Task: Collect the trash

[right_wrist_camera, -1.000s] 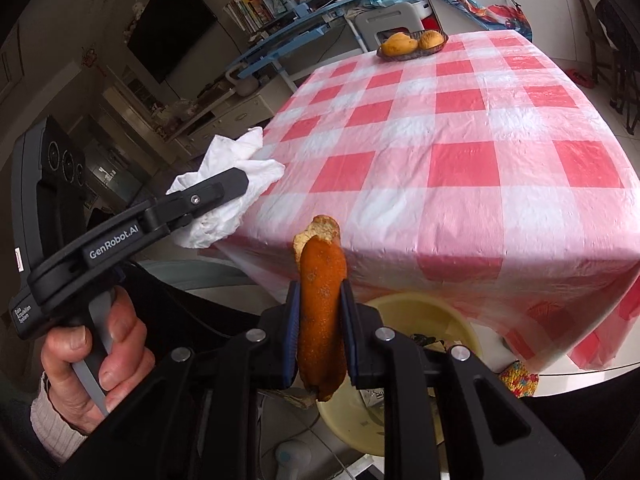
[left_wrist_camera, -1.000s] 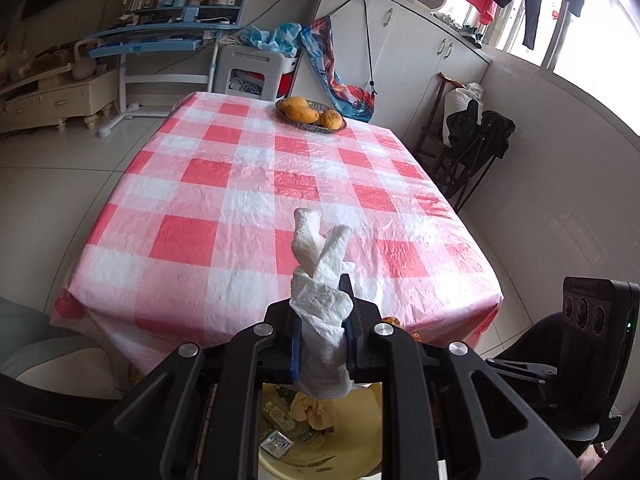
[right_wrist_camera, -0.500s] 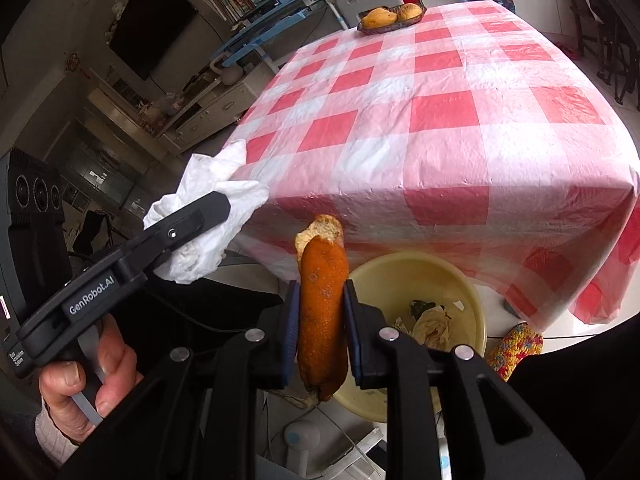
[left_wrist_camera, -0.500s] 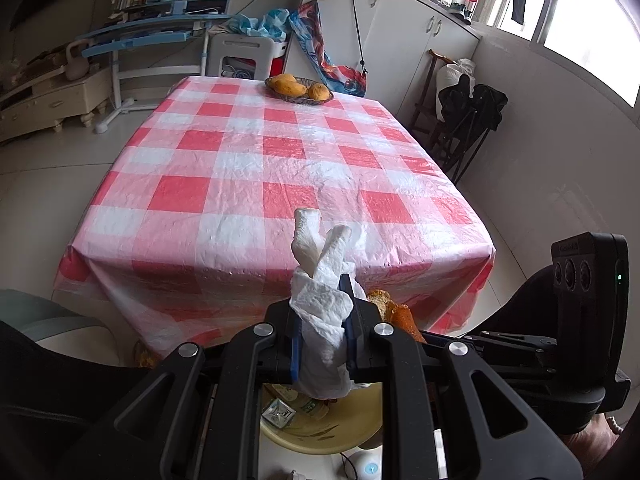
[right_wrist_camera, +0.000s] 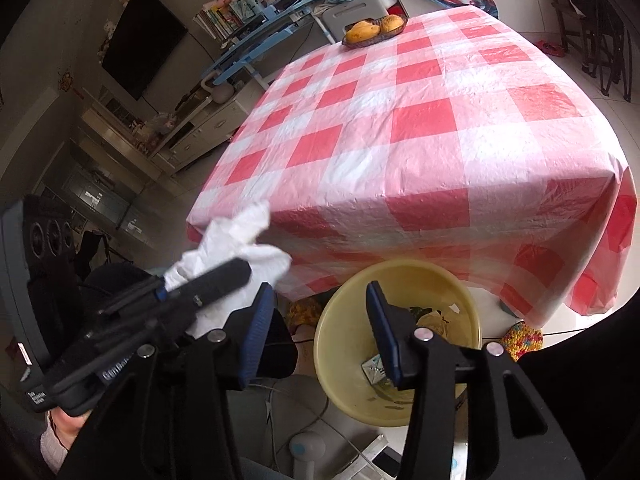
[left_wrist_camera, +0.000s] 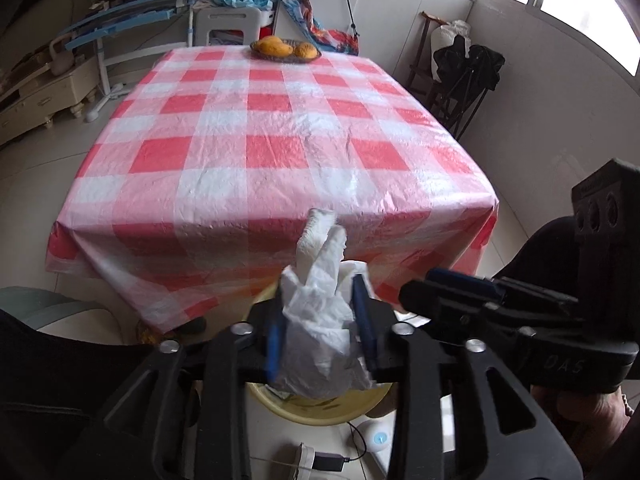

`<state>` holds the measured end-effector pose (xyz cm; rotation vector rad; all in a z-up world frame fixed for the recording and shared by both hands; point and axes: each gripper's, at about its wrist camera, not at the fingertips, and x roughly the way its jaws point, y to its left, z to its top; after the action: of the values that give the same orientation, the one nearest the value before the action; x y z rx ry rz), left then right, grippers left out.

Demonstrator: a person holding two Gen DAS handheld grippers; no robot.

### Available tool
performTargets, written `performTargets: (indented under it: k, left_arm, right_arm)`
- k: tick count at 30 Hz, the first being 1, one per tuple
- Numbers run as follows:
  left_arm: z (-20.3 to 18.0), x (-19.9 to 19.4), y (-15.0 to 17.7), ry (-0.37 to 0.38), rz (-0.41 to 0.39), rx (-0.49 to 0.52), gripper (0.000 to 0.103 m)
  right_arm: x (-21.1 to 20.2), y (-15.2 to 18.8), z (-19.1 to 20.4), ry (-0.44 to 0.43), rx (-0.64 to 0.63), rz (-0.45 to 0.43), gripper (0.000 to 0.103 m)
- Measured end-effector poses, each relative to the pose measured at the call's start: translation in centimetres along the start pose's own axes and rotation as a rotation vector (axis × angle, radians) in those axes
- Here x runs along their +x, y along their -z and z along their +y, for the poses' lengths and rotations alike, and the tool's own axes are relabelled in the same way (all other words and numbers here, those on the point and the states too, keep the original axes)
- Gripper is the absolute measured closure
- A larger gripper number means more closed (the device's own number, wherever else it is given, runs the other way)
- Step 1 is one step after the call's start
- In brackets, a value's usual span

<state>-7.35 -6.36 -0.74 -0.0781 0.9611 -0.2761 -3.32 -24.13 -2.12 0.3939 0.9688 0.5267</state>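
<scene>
A crumpled white tissue (left_wrist_camera: 320, 304) stands between the blue pads of my left gripper (left_wrist_camera: 318, 296), whose jaws are opening; the tissue looks loose in the widened gap. It hangs right above the yellow bin (left_wrist_camera: 320, 412) on the floor by the table's near edge. My right gripper (right_wrist_camera: 320, 288) is opening too, with nothing between its fingers, over the same yellow bin (right_wrist_camera: 400, 268), which holds scraps and a small wrapper. The left gripper (right_wrist_camera: 216, 284) with the tissue (right_wrist_camera: 240, 240) shows at the left of the right wrist view. The right gripper (left_wrist_camera: 440, 288) shows at the right of the left wrist view.
The table (left_wrist_camera: 280, 140) wears a red and white checked cloth that hangs over the edge above the bin. A fruit bowl (left_wrist_camera: 286, 48) sits at its far end. Cables and a white power strip (left_wrist_camera: 320, 460) lie on the floor. Folded dark chairs (left_wrist_camera: 464, 76) lean at the right wall.
Both grippers' jaws have spread apart. The orange peel has left the right gripper and is gone from between its pads. The left gripper has sunk closer over the bin.
</scene>
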Motion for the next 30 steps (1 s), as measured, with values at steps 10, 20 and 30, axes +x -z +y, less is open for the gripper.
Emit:
performTargets:
  k: [10, 20, 30]
  left_arm:
    - [1.4, -1.8, -0.7, -0.177, -0.159, -0.047, 0.021]
    - [2.9, -4.6, -1.5, -0.287, -0.327, -0.124, 0.007]
    - [3.4, -5.6, -1.5, -0.337, -0.376, -0.152, 0.007]
  right_arm:
    - [-1.7, -0.6, 0.3, 0.223, -0.033, -0.194, 0.022]
    - [-2.3, 0.2, 4.1, 0.400, -0.307, -0.342, 0.009]
    - [-2.8, -0.1, 3.9, 0.428, -0.304, -0.385, 0.008]
